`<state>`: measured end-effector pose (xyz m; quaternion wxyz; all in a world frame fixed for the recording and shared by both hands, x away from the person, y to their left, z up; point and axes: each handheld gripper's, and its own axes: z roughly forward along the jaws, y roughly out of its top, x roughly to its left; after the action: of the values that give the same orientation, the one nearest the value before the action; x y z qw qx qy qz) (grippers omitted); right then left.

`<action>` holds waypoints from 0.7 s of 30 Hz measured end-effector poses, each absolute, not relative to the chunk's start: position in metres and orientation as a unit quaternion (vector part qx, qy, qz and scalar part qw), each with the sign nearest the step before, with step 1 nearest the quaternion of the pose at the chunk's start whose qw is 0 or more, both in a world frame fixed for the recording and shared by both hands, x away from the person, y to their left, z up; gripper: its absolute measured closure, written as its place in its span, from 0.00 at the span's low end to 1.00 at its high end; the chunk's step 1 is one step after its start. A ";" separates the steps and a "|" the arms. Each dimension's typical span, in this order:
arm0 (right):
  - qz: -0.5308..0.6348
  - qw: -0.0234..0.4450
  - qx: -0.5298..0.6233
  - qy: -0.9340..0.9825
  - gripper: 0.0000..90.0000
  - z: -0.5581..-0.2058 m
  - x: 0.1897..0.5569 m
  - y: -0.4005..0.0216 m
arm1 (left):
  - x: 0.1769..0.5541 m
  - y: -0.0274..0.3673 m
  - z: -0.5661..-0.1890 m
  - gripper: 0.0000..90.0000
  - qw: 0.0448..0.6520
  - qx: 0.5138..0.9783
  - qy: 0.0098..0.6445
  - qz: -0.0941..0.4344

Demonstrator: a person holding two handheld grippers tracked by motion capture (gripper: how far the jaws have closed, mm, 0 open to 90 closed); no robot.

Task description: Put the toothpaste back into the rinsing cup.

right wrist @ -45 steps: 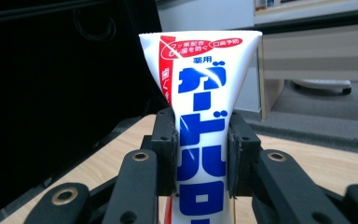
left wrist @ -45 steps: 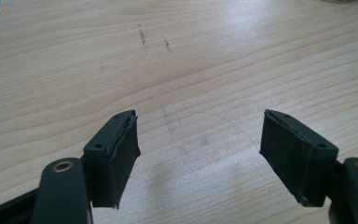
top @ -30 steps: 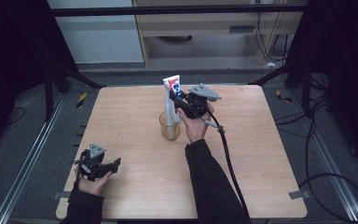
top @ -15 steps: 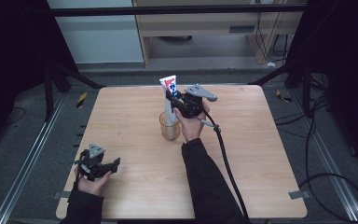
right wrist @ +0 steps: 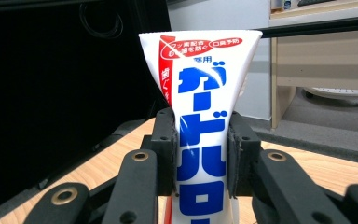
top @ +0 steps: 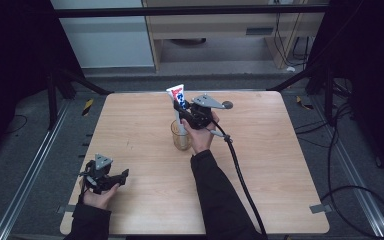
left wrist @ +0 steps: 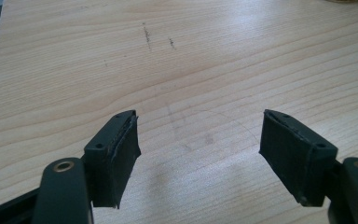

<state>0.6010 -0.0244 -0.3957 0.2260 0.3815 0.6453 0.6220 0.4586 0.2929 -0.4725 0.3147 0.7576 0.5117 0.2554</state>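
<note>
nearest us, the left gripper (top: 111, 179) rests on the table (top: 280, 165), fingers (left wrist: 116, 156) wide and empty. farther on, the right gripper (top: 186, 114) pinches the toothpaste tube (top: 177, 100) upright over the glass cup (top: 180, 136); we should keep it vertical and lower it slowly. the right gripper view shows the pads squeezing the tube; the high view shows the cup beneath.

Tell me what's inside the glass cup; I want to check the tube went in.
The toothpaste tube stands upright with its lower end inside the glass cup, clamped by the right hand-held gripper. Whether its tip reaches the bottom can't be made out.
</note>
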 end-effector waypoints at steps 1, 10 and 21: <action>0.621 0.227 0.381 0.647 0.77 -0.397 0.601 -0.024 | 0.459 0.293 -0.472 0.30 0.315 0.758 0.512 0.255; 0.609 0.239 0.375 0.657 0.77 -0.403 0.601 -0.019 | 0.459 0.293 -0.473 0.30 0.314 0.758 0.512 0.255; 0.611 0.240 0.371 0.656 0.77 -0.413 0.601 -0.019 | 0.459 0.293 -0.473 0.30 0.314 0.758 0.512 0.255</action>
<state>0.6007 -0.0190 -0.4129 0.2404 0.3710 0.6562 0.6115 0.4587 0.2932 -0.4728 0.3136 0.7580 0.5120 0.2547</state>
